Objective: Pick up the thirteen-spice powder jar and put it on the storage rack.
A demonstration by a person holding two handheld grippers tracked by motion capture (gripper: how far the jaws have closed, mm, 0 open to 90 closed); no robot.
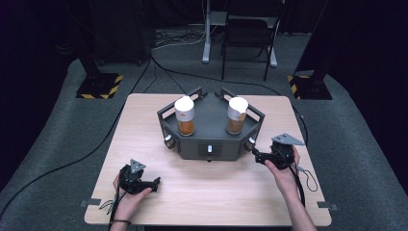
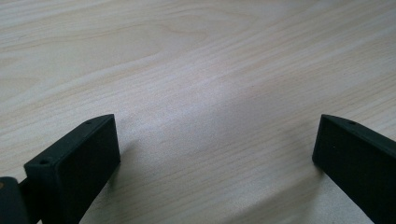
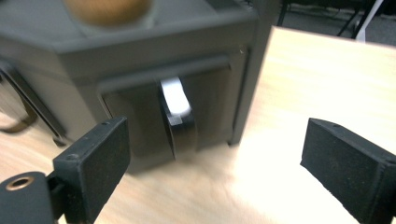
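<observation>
A dark grey six-sided stand (image 1: 210, 129) sits at the back middle of the wooden table (image 1: 211, 187). Two jars with orange contents and white lids, the left jar (image 1: 184, 115) and the right jar (image 1: 236, 115), stand upright on it. My right gripper (image 1: 255, 156) hovers at the stand's right front face, jaws open, nothing between them. In the right gripper view a black knob with a white mark (image 3: 180, 116) on a recessed panel lies just ahead of my right gripper (image 3: 215, 154). My left gripper (image 1: 156, 183) rests near the table's front left, open over bare wood (image 2: 217, 149).
More knobs show on the stand's front face (image 1: 210, 149) and left face (image 1: 168, 139). Raised handles (image 1: 195, 91) stick up at the stand's back corners. Beyond the table stand a chair (image 1: 248, 33) and two posts with striped bases (image 1: 98, 86). Cables trail over the grey floor.
</observation>
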